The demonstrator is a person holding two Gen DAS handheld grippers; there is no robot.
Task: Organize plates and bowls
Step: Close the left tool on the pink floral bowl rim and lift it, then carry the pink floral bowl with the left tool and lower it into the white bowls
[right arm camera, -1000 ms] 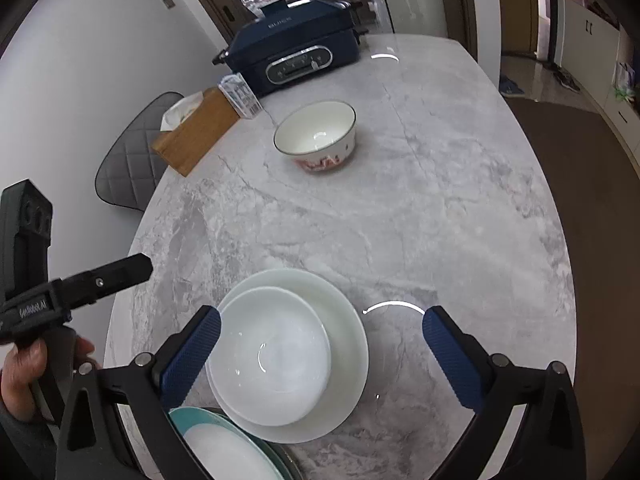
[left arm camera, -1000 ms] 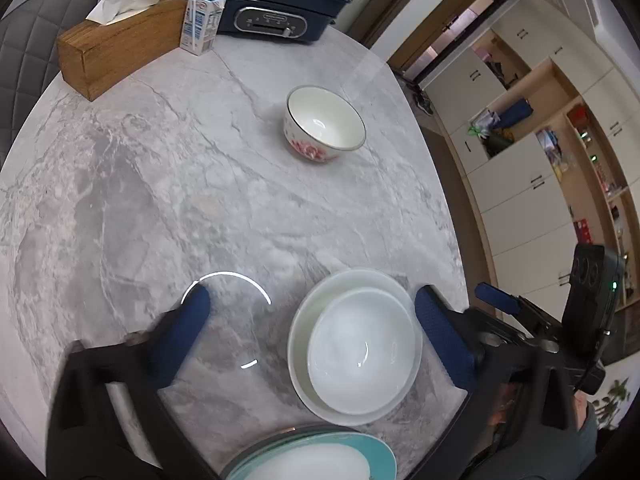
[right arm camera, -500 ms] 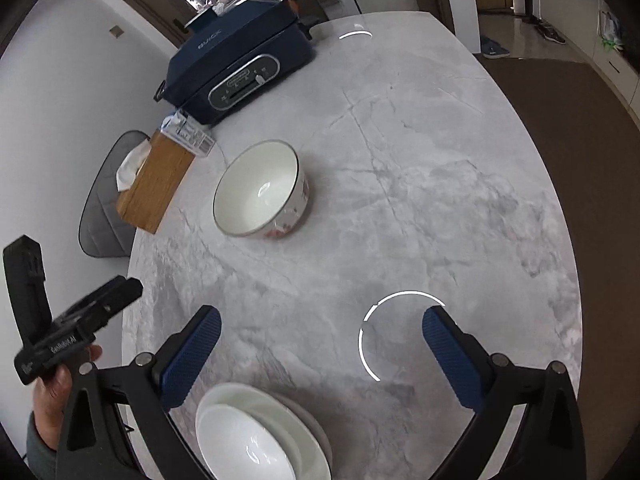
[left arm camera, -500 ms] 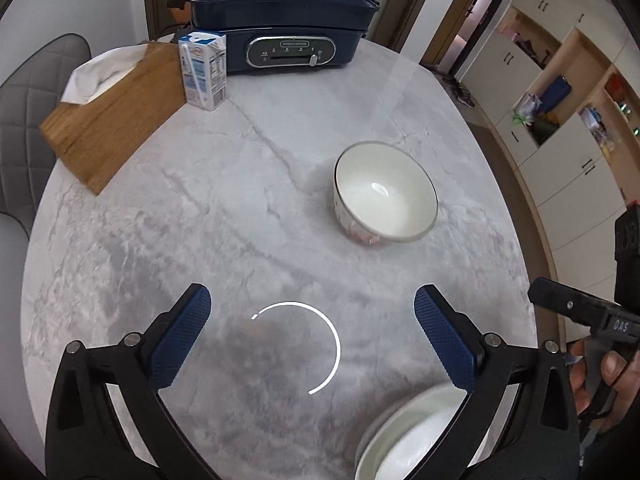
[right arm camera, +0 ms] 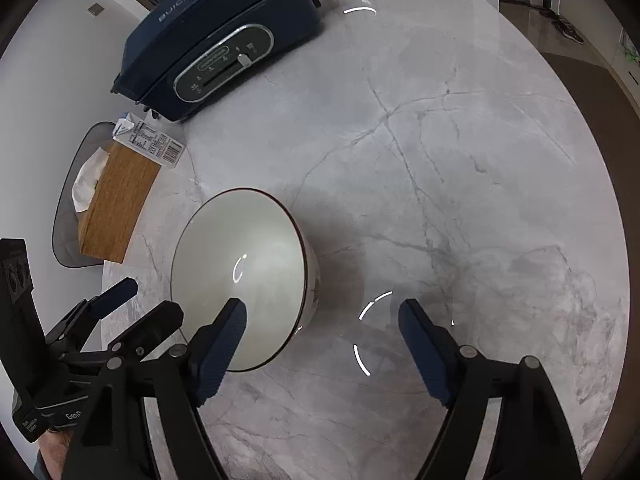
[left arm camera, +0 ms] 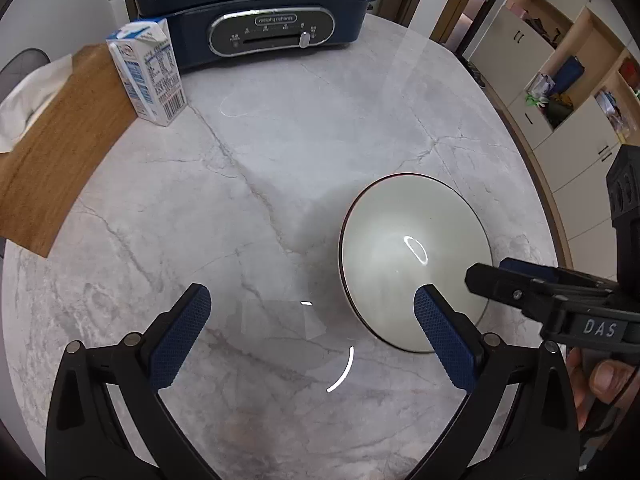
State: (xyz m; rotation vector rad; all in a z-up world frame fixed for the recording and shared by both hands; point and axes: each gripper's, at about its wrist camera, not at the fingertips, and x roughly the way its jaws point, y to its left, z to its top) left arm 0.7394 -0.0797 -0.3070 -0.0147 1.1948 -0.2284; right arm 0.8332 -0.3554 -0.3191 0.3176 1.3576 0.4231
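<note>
One white glazed ceramic bowl [right arm camera: 240,276]: rigid, slick, breakable; grip its near rim. Right tool [right arm camera: 322,340] and left tool [left arm camera: 308,320] both spread, empty.

White bowl [left arm camera: 412,256] with a thin dark rim, sitting on my grey-veined marble desk [left arm camera: 320,140]. Navy cooker [left arm camera: 256,12], blue-and-white milk carton [left arm camera: 146,70], brown wooden tissue box [left arm camera: 60,148]. My tools' pads [left arm camera: 180,334] are blue on black.

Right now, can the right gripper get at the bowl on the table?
Probably yes. The right gripper is open, with one of its fingers already over the rim of the bowl. Nothing lies between them, though the left gripper hovers close beside the bowl.
</note>
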